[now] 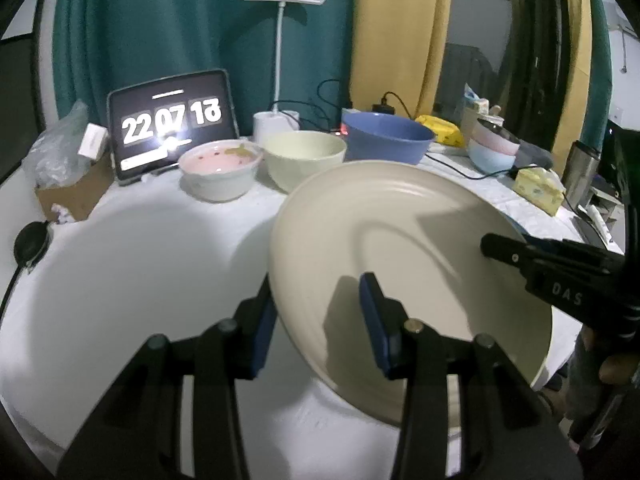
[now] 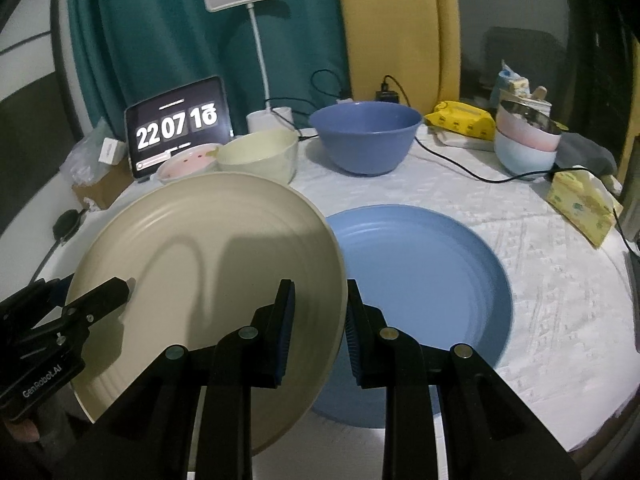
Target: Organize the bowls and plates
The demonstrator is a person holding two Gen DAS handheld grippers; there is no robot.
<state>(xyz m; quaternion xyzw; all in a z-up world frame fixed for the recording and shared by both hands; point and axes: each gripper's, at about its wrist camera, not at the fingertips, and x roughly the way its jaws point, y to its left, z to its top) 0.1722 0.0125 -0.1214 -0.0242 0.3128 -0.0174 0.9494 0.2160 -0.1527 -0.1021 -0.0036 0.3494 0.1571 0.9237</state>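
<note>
- A cream plate (image 2: 208,264) is held tilted above the white table (image 2: 540,280), partly overlapping a blue plate (image 2: 420,280) lying flat beside it.
- The left gripper (image 1: 320,312) straddles the cream plate's left rim, jaws part-spread.
- The right gripper (image 2: 320,320) straddles its right rim likewise.
- Beyond the cream plate stand a cream bowl (image 2: 260,156), a pink bowl (image 2: 188,168) and a blue bowl (image 2: 366,140).

My left gripper (image 1: 320,320) has its jaws straddling the near rim of the cream plate (image 1: 408,256), one finger under, one on top. My right gripper (image 2: 320,328) straddles the opposite rim the same way, jaws partly closed, the plate tilted between both.
</note>
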